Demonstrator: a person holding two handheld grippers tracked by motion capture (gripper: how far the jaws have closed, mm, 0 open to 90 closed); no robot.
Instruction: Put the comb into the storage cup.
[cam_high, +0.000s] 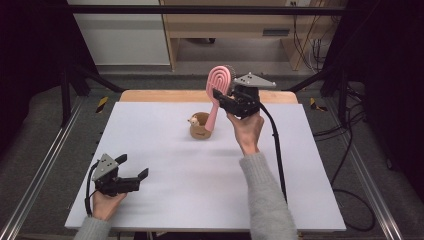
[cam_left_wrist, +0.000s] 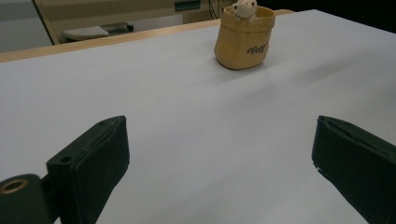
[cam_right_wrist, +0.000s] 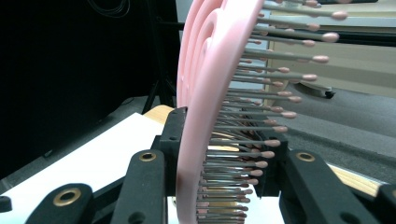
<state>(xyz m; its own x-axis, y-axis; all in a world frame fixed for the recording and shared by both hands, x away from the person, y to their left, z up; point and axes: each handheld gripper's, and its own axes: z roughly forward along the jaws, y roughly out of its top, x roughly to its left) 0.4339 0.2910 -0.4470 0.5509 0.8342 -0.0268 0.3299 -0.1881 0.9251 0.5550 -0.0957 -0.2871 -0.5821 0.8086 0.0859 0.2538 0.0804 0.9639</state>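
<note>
1 pink plastic hairbrush (cam_high: 218, 90), oval-headed with rows of thin ball-tipped bristles, stands near upright at upper centre, handle down into 1 tan sack-shaped holder (cam_high: 200, 127). The right gripper (cam_high: 226, 97) is clamped across its head. At lower left, the left gripper (cam_high: 133, 172) gapes wide, holding nothing.

Lab recording booth: black curtains (cam_high: 30, 60), metal rails (cam_high: 40, 170), loose cables (cam_high: 350, 165).
</note>
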